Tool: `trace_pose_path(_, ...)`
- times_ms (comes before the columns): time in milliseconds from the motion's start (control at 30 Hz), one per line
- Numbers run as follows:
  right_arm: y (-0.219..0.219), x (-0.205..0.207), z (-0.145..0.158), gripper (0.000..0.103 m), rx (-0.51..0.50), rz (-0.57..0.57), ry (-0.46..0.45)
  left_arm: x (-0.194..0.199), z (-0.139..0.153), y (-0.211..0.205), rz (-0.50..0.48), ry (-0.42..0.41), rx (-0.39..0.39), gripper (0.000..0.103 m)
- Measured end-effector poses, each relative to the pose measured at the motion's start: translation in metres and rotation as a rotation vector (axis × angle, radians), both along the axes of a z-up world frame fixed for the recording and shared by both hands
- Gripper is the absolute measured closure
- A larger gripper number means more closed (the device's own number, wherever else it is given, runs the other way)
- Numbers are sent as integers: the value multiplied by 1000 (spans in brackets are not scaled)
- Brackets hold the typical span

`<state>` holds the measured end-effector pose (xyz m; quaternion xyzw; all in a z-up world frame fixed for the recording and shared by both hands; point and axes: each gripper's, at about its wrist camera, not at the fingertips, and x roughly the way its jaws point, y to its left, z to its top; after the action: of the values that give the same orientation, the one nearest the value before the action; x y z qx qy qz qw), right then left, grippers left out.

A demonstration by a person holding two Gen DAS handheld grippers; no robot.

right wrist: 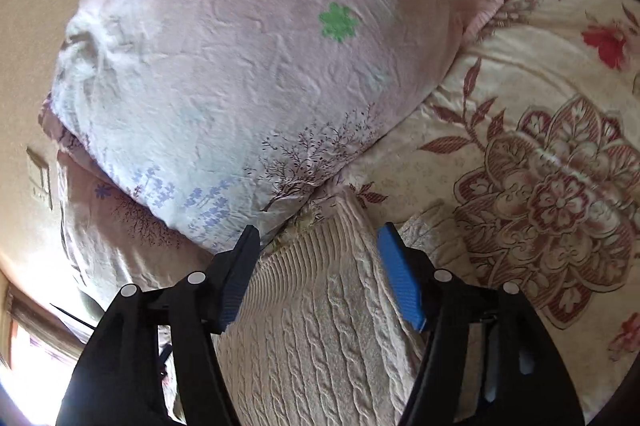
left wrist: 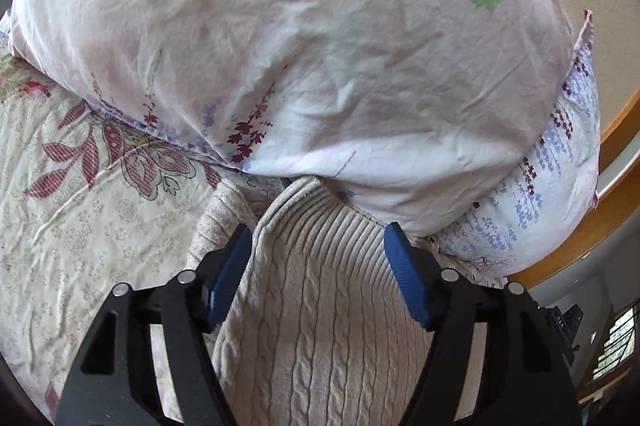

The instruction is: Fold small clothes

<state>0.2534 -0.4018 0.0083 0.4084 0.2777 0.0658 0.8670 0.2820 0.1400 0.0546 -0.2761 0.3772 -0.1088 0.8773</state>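
A beige cable-knit sweater [left wrist: 320, 326] lies on the bed, its ribbed edge pushed up against a big pillow. My left gripper [left wrist: 319, 230] stands open over that ribbed edge. Its blue pads are wide apart on either side of the knit and do not press it. In the right wrist view the same sweater [right wrist: 320, 338] runs between the fingers of my right gripper [right wrist: 319, 229], which is open too. Its pads stand clear of the cloth. A folded sleeve or side part shows at the sweater's left in the left wrist view.
A bulky pale pink pillow or folded duvet [left wrist: 320, 45] [right wrist: 240, 65] with a green clover print blocks the way just ahead. A floral bed sheet [left wrist: 80, 226] [right wrist: 540, 185] spreads to the side. A wooden bed frame [left wrist: 616, 185] curves at the right.
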Motion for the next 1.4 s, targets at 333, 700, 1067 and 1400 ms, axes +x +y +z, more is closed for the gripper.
trace_pose_path(333, 6, -32, -17, 60, -202, 106, 86, -63, -1, 3, -108, -10, 256, 27)
trace_pose_path(700, 17, -28, -34, 93, -278, 148, 132, -69, -24, -13, -139, 58, 341, 66)
trace_pose_path(1067, 18, -49, -39, 94, -305, 84, 159, -84, -37, 4, -117, 59, 323, 89)
trace_pose_path(1400, 73, -60, 12, 11, -537, 34, 37, -95, 0, -1, 12, -79, 407, 10)
